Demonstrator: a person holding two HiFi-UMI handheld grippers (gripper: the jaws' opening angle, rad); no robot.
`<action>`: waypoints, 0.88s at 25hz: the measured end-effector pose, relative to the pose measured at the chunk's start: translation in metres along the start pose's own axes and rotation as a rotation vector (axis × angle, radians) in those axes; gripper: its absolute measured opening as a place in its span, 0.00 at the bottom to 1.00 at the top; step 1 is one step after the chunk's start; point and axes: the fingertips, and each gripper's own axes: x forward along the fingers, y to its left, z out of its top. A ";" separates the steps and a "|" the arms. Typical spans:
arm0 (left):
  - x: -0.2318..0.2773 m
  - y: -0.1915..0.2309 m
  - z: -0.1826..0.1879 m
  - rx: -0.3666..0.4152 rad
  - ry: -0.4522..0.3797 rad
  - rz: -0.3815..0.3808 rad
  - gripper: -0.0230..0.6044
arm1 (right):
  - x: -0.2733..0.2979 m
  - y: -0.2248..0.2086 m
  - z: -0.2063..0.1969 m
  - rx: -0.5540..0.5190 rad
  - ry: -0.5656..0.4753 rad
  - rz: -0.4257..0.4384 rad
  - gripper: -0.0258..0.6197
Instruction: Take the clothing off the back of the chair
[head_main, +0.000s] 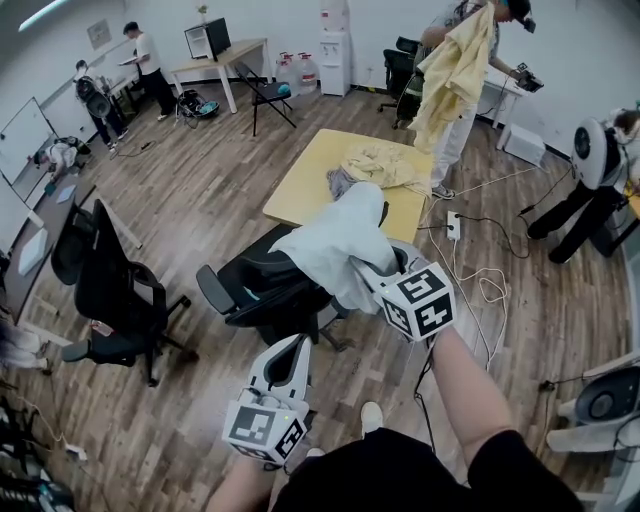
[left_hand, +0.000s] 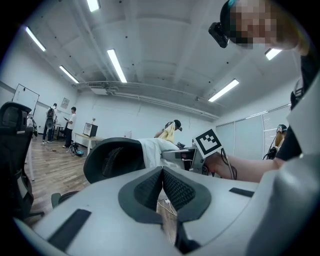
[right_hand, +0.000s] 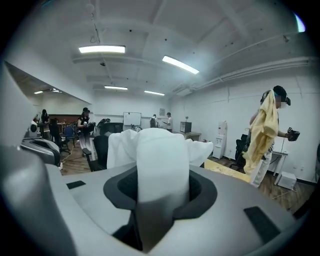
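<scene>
- Head view: the white garment (head_main: 335, 240) lies draped over the back of the black office chair (head_main: 262, 288). Your right gripper (head_main: 385, 278) reaches into its near edge, and your left gripper (head_main: 288, 352) hangs lower, apart from the chair.
- Left gripper view: your left jaws sit together with nothing between them, and the draped chair stands ahead.
- Right gripper view: only here is the grip plain, your right jaws pinching a fold of the garment.
</scene>
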 end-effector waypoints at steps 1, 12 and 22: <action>-0.002 0.000 0.000 0.001 -0.001 -0.002 0.06 | -0.002 0.000 0.000 -0.004 0.000 -0.011 0.27; -0.039 -0.002 0.008 0.008 -0.024 -0.033 0.06 | -0.030 0.027 0.012 0.032 -0.053 -0.064 0.20; -0.091 0.001 0.015 0.017 -0.050 -0.064 0.06 | -0.067 0.075 0.036 0.066 -0.136 -0.085 0.18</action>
